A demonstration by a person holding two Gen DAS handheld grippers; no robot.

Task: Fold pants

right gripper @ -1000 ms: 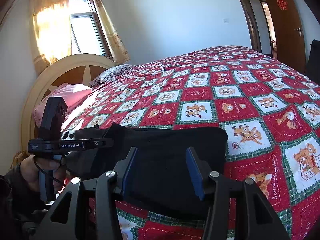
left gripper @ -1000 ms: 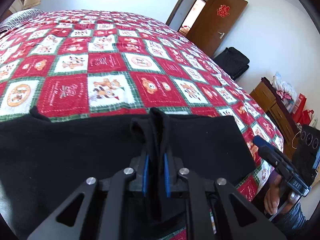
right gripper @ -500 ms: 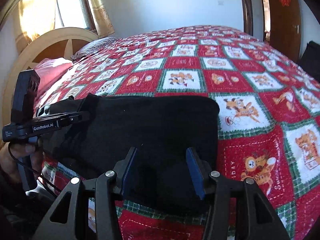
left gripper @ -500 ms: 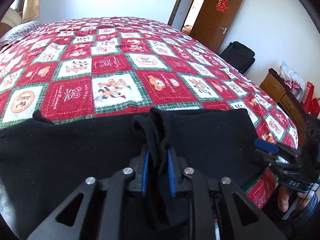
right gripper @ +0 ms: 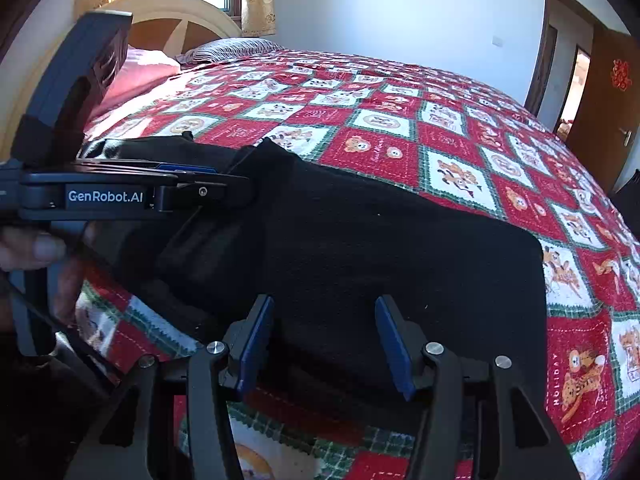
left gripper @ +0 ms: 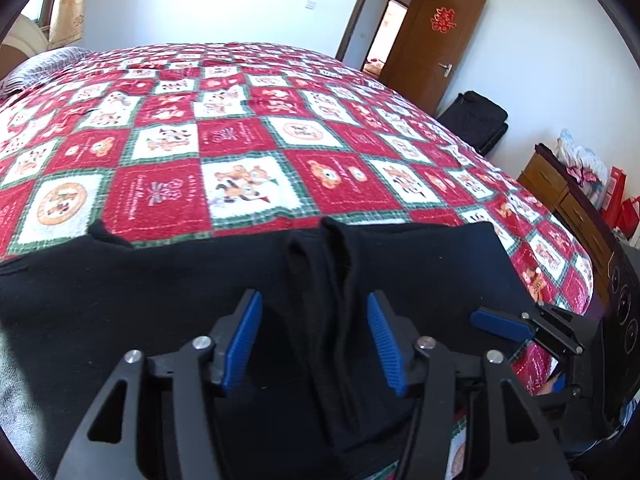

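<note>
Black pants (left gripper: 420, 264) lie folded along the near edge of the bed; they also show in the right wrist view (right gripper: 400, 248). My left gripper (left gripper: 314, 340) is open, its blue pads on either side of a raised ridge of the black fabric (left gripper: 324, 280) without gripping it. My right gripper (right gripper: 324, 340) is open and empty, just over the near edge of the pants. The right gripper shows at the right of the left wrist view (left gripper: 520, 326). The left gripper shows at the left of the right wrist view (right gripper: 168, 184).
The bed is covered by a red, white and green patchwork quilt (left gripper: 240, 140). A headboard (right gripper: 168, 16) and pillows (right gripper: 232, 48) are at the far left. A wooden door (left gripper: 436, 40), a black bag (left gripper: 476, 120) and a wooden dresser (left gripper: 560, 200) stand to the right.
My left gripper has opened and let go of the pinched fold of pants. My right gripper has moved closer over the near edge of the pants, staying open.
</note>
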